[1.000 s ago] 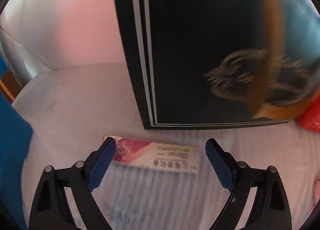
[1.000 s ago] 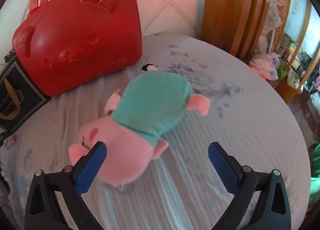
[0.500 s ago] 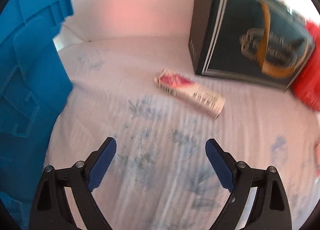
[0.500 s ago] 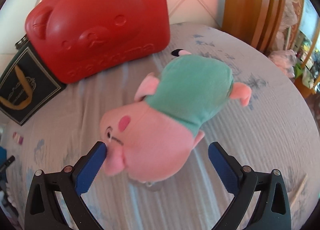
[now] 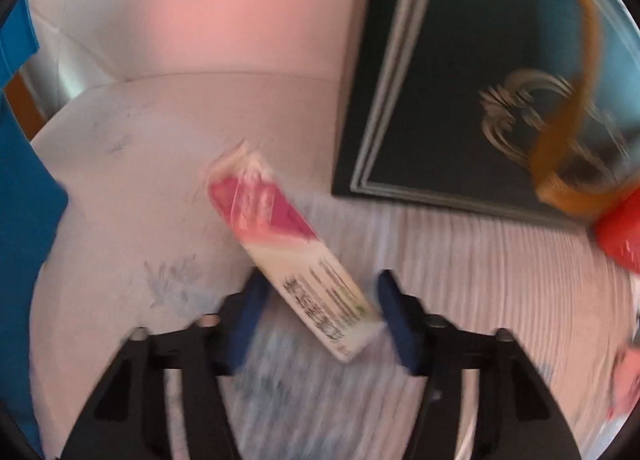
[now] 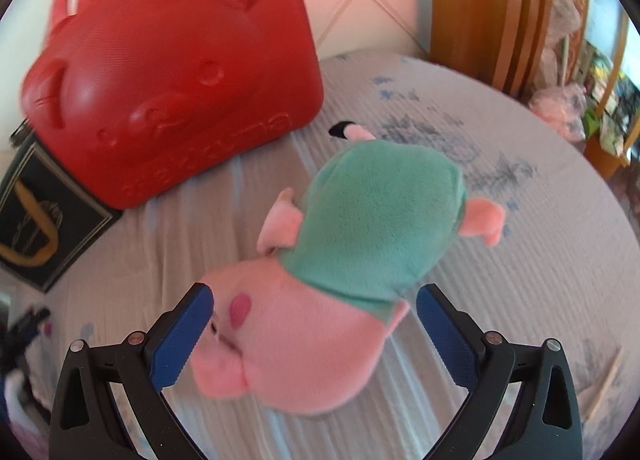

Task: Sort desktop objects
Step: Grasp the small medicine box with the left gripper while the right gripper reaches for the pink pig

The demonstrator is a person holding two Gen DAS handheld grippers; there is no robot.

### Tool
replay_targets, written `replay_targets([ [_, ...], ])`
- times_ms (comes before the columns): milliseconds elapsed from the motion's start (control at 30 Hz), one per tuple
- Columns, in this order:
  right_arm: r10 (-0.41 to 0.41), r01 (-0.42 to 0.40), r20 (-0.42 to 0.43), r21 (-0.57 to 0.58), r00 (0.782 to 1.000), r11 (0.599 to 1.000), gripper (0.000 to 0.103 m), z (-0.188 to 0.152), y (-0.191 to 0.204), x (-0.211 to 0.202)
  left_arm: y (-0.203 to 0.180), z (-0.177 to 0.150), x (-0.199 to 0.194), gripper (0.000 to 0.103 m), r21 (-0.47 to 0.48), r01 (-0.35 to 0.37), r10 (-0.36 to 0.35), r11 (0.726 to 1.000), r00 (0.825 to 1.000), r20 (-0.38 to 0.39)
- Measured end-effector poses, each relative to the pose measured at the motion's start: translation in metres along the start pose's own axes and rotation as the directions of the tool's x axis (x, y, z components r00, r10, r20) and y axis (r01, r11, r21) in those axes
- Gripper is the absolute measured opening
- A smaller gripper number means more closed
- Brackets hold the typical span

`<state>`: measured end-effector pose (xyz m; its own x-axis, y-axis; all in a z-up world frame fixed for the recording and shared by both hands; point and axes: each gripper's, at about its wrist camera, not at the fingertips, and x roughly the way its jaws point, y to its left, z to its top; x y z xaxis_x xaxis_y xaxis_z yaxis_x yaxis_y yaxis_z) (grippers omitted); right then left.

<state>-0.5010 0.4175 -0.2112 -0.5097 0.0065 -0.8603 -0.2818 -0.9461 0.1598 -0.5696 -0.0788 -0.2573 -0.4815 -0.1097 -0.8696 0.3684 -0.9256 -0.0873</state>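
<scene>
Cardboard, thin and light, is what I am judging the small pink-and-cream carton point(image 5: 296, 256) to be: stiff along its length, easy to crush across its flat faces, and a little slick where the wrap catches the light. I am taking it across its narrow width near the barcode end, where the walls look firmest. It is lying slantwise on the pale ribbed tablecloth point(image 5: 480, 280), its near end between the blue pads of my left gripper point(image 5: 320, 312), its pink end pointing away toward the wall, just beside the black framed box point(image 5: 460, 80). My left jaws are closing around it; blur is hiding whether the pads are pressing yet, and a gap seems to be showing on the left side.

Plush is the other thing: the pink pig in a green shirt point(image 6: 340, 260) is looking soft, light and squashy, so I am expecting it to give under the pads and am aiming for the bulky head. That head is lying between the wide-standing fingers of my right gripper point(image 6: 316, 332), the left pad beside the snout and no squeeze showing, the body stretching away near the red case point(image 6: 168, 72).
</scene>
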Motion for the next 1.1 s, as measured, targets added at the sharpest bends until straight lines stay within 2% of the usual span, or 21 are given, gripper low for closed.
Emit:
replay_targets([
  [67, 0.016, -0.014, -0.055, 0.036, 0.998, 0.999, 0.103, 0.0, 0.0, 0.018, 0.003, -0.013, -0.007, 0.029, 0.058, 0.011, -0.011, 0.998, 1.0, -0.001],
  [100, 0.048, -0.044, -0.068, 0.057, 0.997, 0.997, 0.103, -0.002, 0.0, 0.023, 0.005, -0.02, -0.01, 0.028, 0.086, 0.008, -0.009, 0.996, 1.0, 0.001],
  [133, 0.068, -0.063, -0.08, 0.065, 0.994, 0.996, 0.103, -0.003, 0.001, 0.028, 0.008, -0.025, -0.013, 0.028, 0.103, 0.005, -0.005, 0.995, 1.0, 0.004],
  [200, 0.053, -0.05, -0.063, 0.038, 0.997, 0.998, 0.102, -0.008, 0.006, 0.027, 0.018, -0.036, -0.019, 0.028, 0.119, 0.008, -0.009, 0.993, 1.0, 0.007],
  [267, 0.034, -0.034, -0.037, -0.011, 0.999, 0.999, 0.094, -0.014, 0.01, 0.018, 0.028, -0.046, -0.025, 0.028, 0.129, 0.011, -0.012, 0.992, 1.0, 0.01],
  [333, 0.021, -0.023, -0.035, -0.052, 0.999, 0.998, 0.092, -0.018, 0.011, 0.012, 0.036, -0.054, -0.029, 0.028, 0.145, 0.012, -0.014, 0.989, 1.0, 0.016],
  [500, 0.04, -0.045, -0.072, -0.072, 0.997, 0.996, 0.095, -0.017, -0.002, 0.01, 0.043, -0.062, -0.037, 0.028, 0.161, -0.011, 0.005, 0.987, 0.999, 0.04],
  [567, 0.051, -0.056, -0.091, -0.054, 0.995, 0.997, 0.103, -0.01, -0.004, 0.017, 0.053, -0.061, -0.034, 0.028, 0.162, -0.008, 0.002, 0.987, 0.999, 0.039],
  [633, 0.057, -0.063, -0.095, -0.061, 0.994, 0.996, 0.103, -0.004, -0.001, 0.026, 0.055, -0.061, -0.034, 0.028, 0.159, -0.001, -0.005, 0.987, 0.999, 0.036],
  [700, 0.07, -0.076, -0.103, -0.056, 0.992, 0.996, 0.097, -0.001, 0.002, 0.032, 0.045, -0.055, -0.035, 0.028, 0.16, 0.001, -0.007, 0.987, 0.999, 0.036],
  [767, 0.049, -0.055, -0.073, -0.081, 0.996, 0.995, 0.089, -0.002, 0.007, 0.025, 0.034, -0.051, -0.04, 0.028, 0.167, -0.01, 0.001, 0.986, 0.999, 0.05],
  [833, 0.043, -0.047, -0.04, -0.101, 0.998, 0.994, 0.088, -0.007, 0.01, 0.012, 0.016, -0.057, -0.055, 0.028, 0.167, -0.019, 0.009, 0.986, 0.998, 0.063],
  [967, 0.024, -0.023, 0.01, -0.147, 1.0, 0.989, 0.087, -0.014, 0.009, -0.015, 0.019, -0.065, -0.085, 0.028, 0.162, -0.048, 0.032, 0.986, 0.994, 0.103],
  [1100, 0.026, -0.01, 0.078, -0.203, 0.997, 0.979, 0.087, -0.029, 0.005, -0.057, 0.014, -0.087, -0.129, 0.028, 0.173, -0.073, 0.049, 0.982, 0.988, 0.144],
])
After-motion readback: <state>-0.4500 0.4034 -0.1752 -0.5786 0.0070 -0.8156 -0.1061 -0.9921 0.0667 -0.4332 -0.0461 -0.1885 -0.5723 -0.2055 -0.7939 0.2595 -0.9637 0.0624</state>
